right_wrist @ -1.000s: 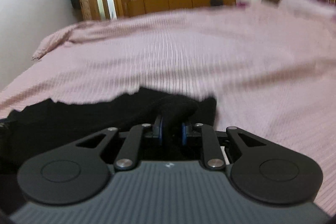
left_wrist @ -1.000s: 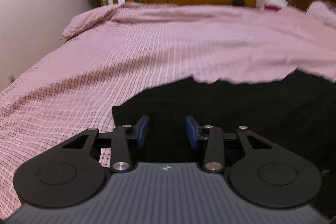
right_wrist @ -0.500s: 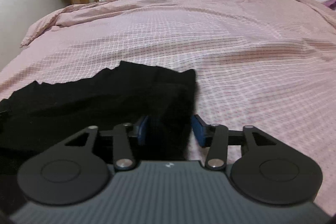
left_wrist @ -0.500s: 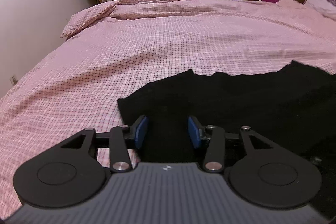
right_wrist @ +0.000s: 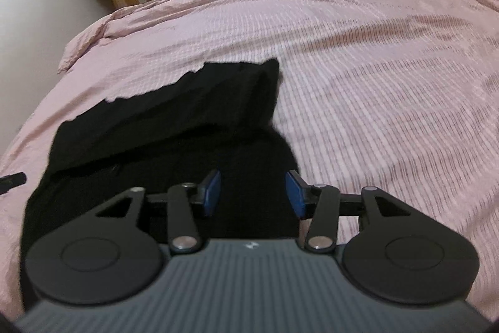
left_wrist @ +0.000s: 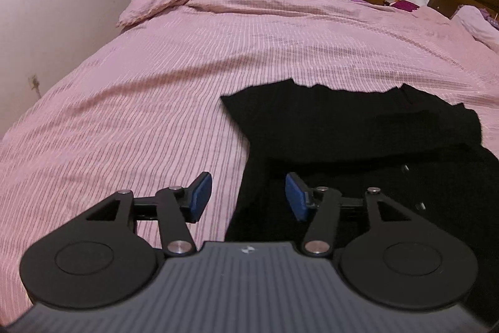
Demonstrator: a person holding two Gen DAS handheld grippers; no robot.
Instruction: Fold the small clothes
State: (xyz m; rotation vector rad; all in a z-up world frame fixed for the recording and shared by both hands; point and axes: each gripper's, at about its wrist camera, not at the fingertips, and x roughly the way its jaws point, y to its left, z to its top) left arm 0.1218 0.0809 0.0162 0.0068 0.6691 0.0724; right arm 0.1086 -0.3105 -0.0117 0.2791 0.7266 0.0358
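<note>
**Jaws open over a black garment on the bed**

Jaws apart on both grippers, nothing pinched. Left gripper: just been opening wider, pads clear of cloth, straddling the garment's left edge, one pad over pink bedspread and one over black. Right gripper: parted within the last second, standing open above the garment's right side, fabric below the gap but not clamped.

Black garment lying flat on the bed, upper part doubled over the lower, so probably one fold already laid; far hem ragged, not squared.

Handling, as a judgement: soft, light, limp, no stiffness to hold a crease; likely to sag and bunch if lifted from the middle. Best taken at corners or along a folded edge, one gripper each side, pinching all layers together so the top layer does not slip off.

Left view: shows the garment's left edge, its straight near-left corner, small pale specks low on the cloth, perhaps buttons, too small to tell. Right view: shows the right-hand peak of the fold standing slightly proud, plus a dark rod-like tip at the far left margin, unidentifiable.
</note>
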